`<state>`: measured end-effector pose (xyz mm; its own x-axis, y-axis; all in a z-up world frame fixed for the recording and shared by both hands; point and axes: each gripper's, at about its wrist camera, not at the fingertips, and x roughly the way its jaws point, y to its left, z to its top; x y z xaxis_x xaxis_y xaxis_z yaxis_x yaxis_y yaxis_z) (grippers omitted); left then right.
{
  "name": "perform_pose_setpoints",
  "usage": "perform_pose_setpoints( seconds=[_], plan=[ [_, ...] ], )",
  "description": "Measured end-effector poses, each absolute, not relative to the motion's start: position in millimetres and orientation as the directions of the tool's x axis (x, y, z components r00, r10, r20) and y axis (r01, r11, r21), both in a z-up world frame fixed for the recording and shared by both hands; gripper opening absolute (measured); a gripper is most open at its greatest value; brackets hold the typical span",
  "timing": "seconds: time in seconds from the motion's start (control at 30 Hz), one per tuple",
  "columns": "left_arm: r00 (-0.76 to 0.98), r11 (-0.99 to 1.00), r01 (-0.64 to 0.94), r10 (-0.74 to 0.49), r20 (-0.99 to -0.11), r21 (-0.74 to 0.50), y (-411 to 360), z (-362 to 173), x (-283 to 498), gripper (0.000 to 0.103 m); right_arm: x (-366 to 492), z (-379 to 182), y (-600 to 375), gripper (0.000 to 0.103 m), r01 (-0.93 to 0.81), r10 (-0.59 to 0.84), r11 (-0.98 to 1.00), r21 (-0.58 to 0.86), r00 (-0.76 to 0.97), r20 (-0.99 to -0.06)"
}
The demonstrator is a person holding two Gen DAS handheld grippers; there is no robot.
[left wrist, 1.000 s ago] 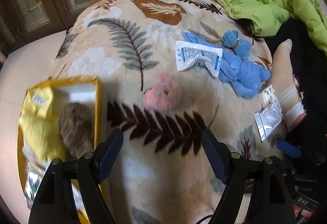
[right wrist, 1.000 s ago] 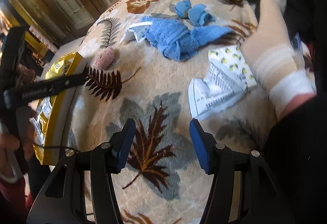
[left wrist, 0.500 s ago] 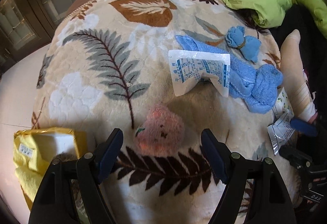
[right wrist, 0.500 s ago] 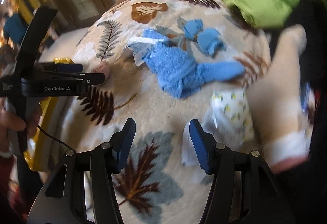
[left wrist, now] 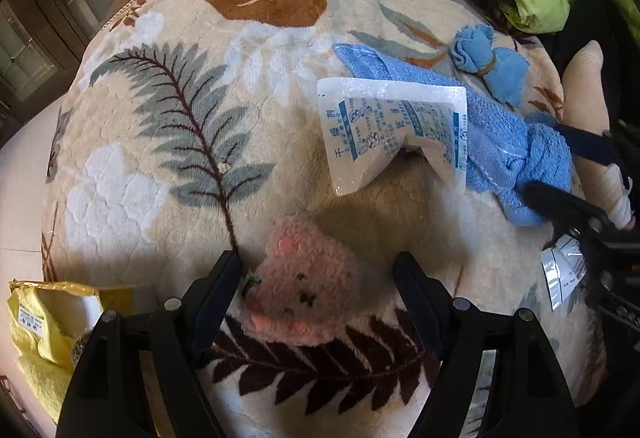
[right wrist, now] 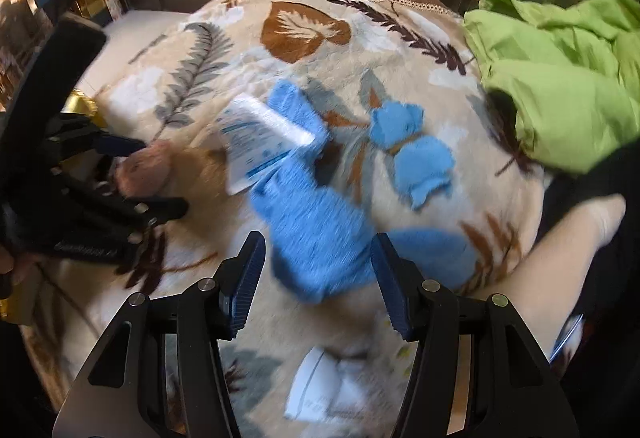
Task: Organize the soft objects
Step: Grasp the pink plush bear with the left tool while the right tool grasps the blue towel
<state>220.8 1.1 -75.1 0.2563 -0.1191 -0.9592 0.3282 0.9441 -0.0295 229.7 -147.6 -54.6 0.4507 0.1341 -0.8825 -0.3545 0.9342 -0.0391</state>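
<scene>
A pink plush toy [left wrist: 306, 298] lies on the leaf-patterned blanket [left wrist: 168, 142], between the fingers of my open left gripper [left wrist: 318, 278]. In the right wrist view the pink plush toy [right wrist: 146, 168] shows at the left, with the left gripper [right wrist: 132, 174] around it. A blue towel [right wrist: 316, 222] lies just ahead of my open right gripper [right wrist: 318, 258], its near end between the fingertips. The blue towel [left wrist: 504, 142] also shows in the left wrist view, with the right gripper [left wrist: 560, 174] at its end. A small blue tied cloth [right wrist: 412, 154] lies beyond it.
A white printed packet [left wrist: 392, 130] lies on the towel's left end. A yellow box [left wrist: 52, 322] with yellow cloth sits at the blanket's left edge. A green jacket [right wrist: 560, 78] is piled at the back right. A socked foot [right wrist: 560, 250] rests at the right. Another packet [right wrist: 324, 386] lies near.
My left gripper moved forward until the pink plush sits between its fingers. My right gripper swung left and forward onto the blue towel's end.
</scene>
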Motion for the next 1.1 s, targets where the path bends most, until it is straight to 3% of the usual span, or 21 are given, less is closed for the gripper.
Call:
perform_pose_setpoints(
  seconds=[0.2, 0.4, 0.57, 1.0, 1.1],
  plan=[
    [0.257, 0.941, 0.338, -0.111, -0.960, -0.018, -10, -81, 229, 0.085, 245, -76, -154, 0.055, -0.379, 0.151, 0.925, -0.002, 0.373, -0.915],
    [0.227, 0.915, 0.402, -0.091, -0.970, 0.008, -30, -95, 227, 0.103, 238, -81, -166, 0.048, -0.335, 0.199, 0.940, 0.070, 0.367, -0.909],
    [0.215, 0.927, 0.376, -0.095, -0.972, -0.007, -32, -98, 230, 0.103, 231, -79, -167, 0.044, -0.309, 0.194, 0.948, 0.074, 0.380, -0.904],
    [0.204, 0.913, 0.407, -0.068, -0.977, 0.022, -42, -103, 230, 0.103, 196, -74, -183, 0.043, -0.166, 0.295, 0.955, 0.247, 0.399, -0.868],
    [0.226, 0.914, 0.404, -0.080, -0.971, 0.019, -39, -100, 225, 0.098, 184, -67, -181, 0.043, -0.159, 0.316, 0.948, 0.275, 0.415, -0.853]
  ],
)
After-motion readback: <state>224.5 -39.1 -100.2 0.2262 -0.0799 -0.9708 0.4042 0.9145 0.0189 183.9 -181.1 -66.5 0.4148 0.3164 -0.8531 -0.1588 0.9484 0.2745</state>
